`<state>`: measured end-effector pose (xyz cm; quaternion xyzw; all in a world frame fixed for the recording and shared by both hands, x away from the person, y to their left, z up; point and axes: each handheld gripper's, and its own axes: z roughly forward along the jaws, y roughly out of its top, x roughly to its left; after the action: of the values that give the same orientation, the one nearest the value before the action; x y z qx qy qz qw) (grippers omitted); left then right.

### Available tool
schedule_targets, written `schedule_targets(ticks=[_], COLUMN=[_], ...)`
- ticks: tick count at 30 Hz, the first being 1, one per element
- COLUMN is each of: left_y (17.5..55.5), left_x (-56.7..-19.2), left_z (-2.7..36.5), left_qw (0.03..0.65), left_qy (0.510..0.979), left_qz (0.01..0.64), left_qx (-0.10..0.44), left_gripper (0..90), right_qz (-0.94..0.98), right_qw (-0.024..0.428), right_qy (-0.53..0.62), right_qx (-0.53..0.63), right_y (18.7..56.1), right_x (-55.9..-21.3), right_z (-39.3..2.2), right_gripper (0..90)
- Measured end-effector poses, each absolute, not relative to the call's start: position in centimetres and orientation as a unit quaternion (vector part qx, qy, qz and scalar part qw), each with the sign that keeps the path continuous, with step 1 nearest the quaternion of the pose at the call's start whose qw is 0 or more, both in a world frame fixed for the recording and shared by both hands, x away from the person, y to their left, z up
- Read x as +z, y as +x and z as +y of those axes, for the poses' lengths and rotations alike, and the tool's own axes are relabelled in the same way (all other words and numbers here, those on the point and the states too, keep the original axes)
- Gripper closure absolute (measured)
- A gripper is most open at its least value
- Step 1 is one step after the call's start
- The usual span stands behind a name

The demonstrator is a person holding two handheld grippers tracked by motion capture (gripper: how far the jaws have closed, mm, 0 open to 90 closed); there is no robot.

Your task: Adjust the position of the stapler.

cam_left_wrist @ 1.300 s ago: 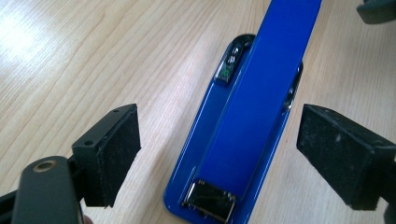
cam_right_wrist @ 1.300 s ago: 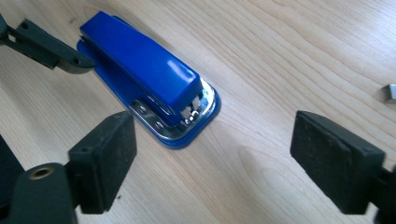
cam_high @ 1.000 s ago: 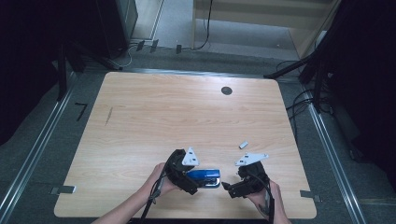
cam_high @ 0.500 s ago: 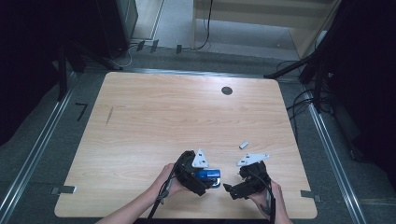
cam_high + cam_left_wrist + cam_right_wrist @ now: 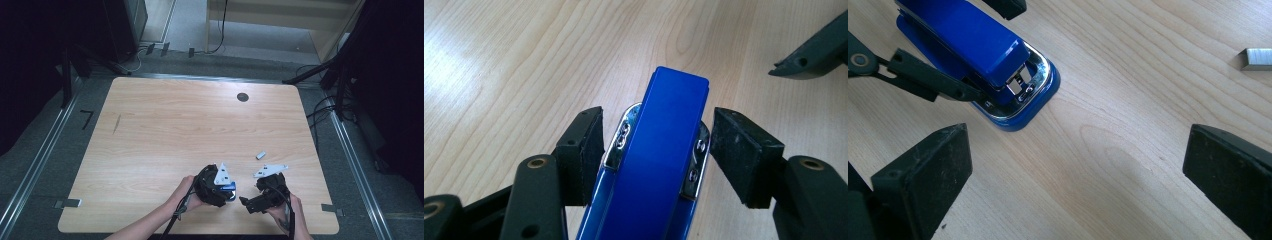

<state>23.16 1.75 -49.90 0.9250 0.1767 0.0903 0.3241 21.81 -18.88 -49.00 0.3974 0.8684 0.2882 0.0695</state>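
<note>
A blue stapler (image 5: 669,125) with chrome sides lies flat on the wooden table near the front edge, its nose (image 5: 230,188) pointing right. My left gripper (image 5: 659,150) straddles its nose end. The jaws have just been closing with the stapler between them, and both pads (image 5: 584,150) now meet its chrome sides. In the high view my left gripper (image 5: 227,194) covers most of the stapler. My right gripper (image 5: 1075,170) hovers just right of the stapler (image 5: 973,50), jaws wide apart over bare wood. Its jaw tip (image 5: 809,55) shows in the left gripper view.
A short strip of staples (image 5: 260,155) lies on the table (image 5: 200,125) behind the right gripper (image 5: 249,195), also seen as the staple strip (image 5: 1255,59). A round cable hole (image 5: 242,97) sits at the far edge. Metal rails and cables run along the floor beside the table.
My left gripper has slid right over the stapler, covering more of it, and its jaws have come in against the stapler's sides. The right gripper has stayed where it was.
</note>
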Motion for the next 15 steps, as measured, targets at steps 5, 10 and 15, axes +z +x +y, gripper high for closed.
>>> schedule_targets(ticks=[5,10,15], left_y=[23.18,23.11,22.94], left_x=[-50.12,-50.35,-50.22], left_z=[1.48,1.23,1.34], left_qw=[0.323,0.319,0.32], left_qy=[0.926,0.927,0.928], left_qz=[0.172,0.169,0.16], left_qx=[0.091,0.104,0.109], left_gripper=[47.3,54.7,56.0], right_qz=[0.869,0.868,0.868], right_qw=[0.069,0.068,0.069], right_qy=[0.398,0.401,0.4], right_qx=[0.287,0.286,0.286], right_y=[21.85,21.88,21.83], right_x=[-49.07,-49.12,-49.03], right_z=[-19.01,-19.07,-19.01], right_gripper=[0.0,0.0,0.0])
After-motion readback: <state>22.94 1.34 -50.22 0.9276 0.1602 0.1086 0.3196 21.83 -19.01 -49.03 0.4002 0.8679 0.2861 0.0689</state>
